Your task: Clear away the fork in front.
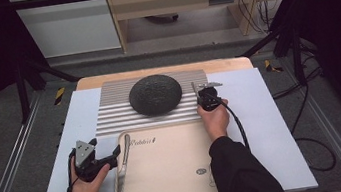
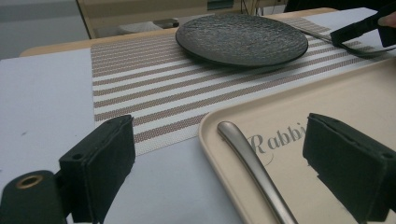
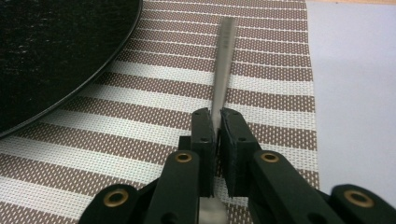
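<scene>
A dark, rough-textured plate (image 1: 155, 94) (image 2: 241, 37) (image 3: 51, 51) rests on a striped placemat (image 1: 116, 116) (image 3: 271, 70). Just right of the plate, my right gripper (image 1: 203, 91) (image 3: 217, 123) is shut on a flat metal piece of cutlery (image 3: 224, 60) whose handle points away over the mat. A beige tray (image 1: 169, 172) (image 2: 355, 98) lies in front of the mat with a metal knife (image 1: 123, 163) (image 2: 254, 168) along its left side. My left gripper (image 1: 115, 157) (image 2: 219, 140) is open and low at the tray's left rim, one jaw on each side of the knife's handle end.
A pale blue board (image 1: 272, 112) covers the wooden table under the mat and tray. Bare board lies to the left and right of the tray. Black frame legs and cables stand beyond the table's far corners.
</scene>
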`<state>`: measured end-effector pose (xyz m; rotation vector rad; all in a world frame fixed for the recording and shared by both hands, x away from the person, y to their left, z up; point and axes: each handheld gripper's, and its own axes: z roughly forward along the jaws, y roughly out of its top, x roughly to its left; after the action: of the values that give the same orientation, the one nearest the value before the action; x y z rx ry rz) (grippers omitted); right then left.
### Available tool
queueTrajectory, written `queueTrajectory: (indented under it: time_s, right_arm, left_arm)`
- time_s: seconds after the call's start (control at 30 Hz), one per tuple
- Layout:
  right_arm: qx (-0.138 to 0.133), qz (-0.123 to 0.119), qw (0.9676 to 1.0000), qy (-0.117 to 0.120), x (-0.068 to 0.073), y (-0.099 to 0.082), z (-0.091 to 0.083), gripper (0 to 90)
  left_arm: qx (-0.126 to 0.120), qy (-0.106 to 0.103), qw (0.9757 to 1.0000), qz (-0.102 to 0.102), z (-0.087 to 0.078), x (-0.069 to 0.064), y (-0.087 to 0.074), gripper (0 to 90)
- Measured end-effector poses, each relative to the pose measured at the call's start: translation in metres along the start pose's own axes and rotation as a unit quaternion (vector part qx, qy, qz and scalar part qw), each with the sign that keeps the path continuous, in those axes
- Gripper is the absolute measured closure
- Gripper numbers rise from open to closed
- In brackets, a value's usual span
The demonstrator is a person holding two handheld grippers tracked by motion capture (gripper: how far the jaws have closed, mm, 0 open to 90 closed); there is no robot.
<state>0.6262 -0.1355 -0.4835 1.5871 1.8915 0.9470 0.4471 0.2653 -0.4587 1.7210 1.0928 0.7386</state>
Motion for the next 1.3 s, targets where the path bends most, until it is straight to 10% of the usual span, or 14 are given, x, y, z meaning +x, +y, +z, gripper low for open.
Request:
queueTrajectory:
  time_s: [1.3]
  right_arm:
    - [-0.007,-0.004,0.9994,0.034,-0.012,0.001,-0.019,87.6]
  left_arm:
    - [0.003,0.002,1.0000,0.001,0.000,0.001,0.000,10.1]
